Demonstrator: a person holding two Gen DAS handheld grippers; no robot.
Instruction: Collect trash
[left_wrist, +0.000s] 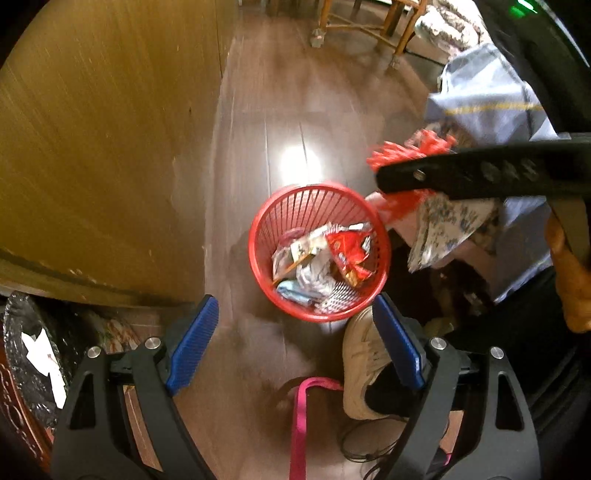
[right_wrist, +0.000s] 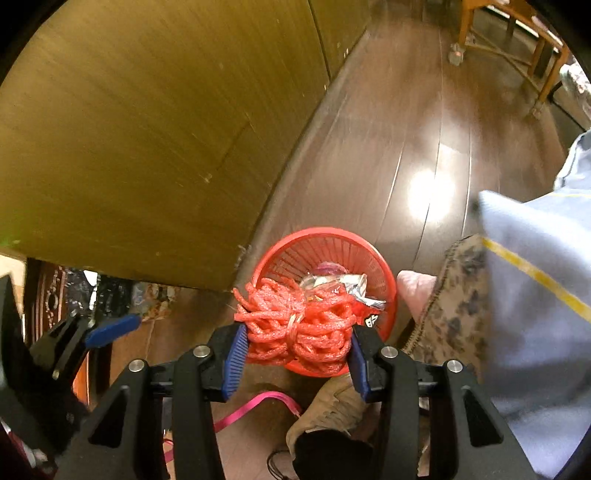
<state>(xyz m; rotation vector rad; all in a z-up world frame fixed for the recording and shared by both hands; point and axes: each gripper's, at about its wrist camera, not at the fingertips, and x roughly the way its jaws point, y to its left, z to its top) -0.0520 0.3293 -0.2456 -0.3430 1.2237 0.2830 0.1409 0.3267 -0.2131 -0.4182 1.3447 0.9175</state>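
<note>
A red plastic basket stands on the wooden floor and holds several wrappers. It also shows in the right wrist view. My right gripper is shut on a bundle of red rope and holds it above the basket's near rim. In the left wrist view the same rope shows above the basket's right side, gripped by the right gripper's black finger. My left gripper is open and empty, above the floor in front of the basket.
A tall wooden cabinet stands to the left. A wooden chair is at the far end. A beige shoe, a pink strap and a patterned cloth lie near the basket. The person's light blue clothing fills the right.
</note>
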